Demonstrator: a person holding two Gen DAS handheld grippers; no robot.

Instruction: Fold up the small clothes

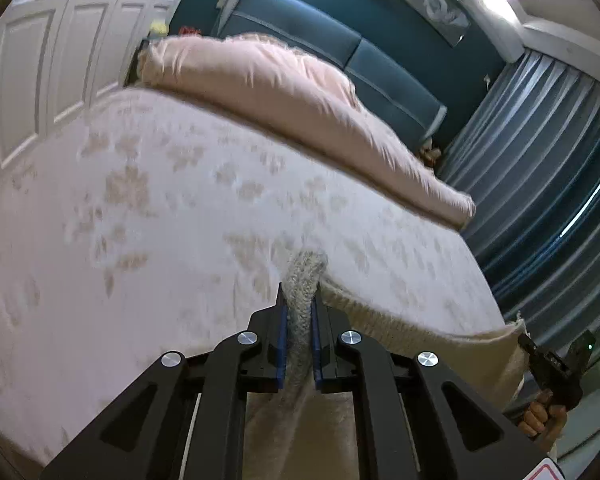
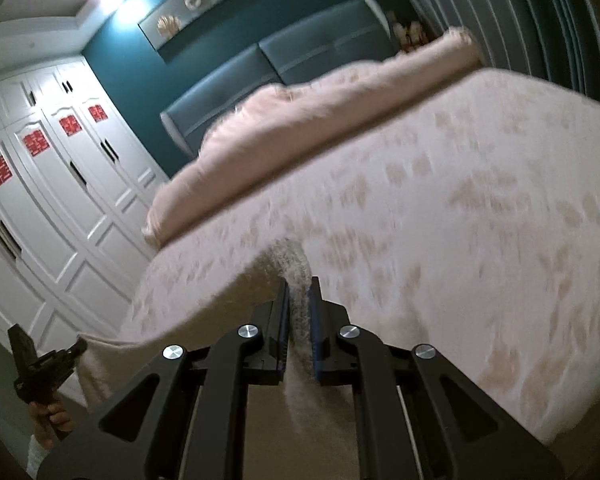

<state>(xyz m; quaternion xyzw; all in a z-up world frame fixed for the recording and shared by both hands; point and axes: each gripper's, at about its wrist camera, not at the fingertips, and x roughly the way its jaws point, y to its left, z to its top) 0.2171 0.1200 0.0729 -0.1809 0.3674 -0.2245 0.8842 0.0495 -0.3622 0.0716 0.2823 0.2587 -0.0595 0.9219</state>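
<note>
Now both my left gripper (image 1: 299,312) and right gripper (image 2: 299,308) pinch the fuzzy beige garment (image 1: 400,320) aloft; next, I lay it flat on the bed (image 1: 160,200) at twelve o'clock.

Four red paper signs (image 2: 71,125) sit on the white wardrobe doors (image 2: 52,208), each looking like the Chinese double-happiness character, though blur keeps me from confirming. No other text reads anywhere in either view.
</note>
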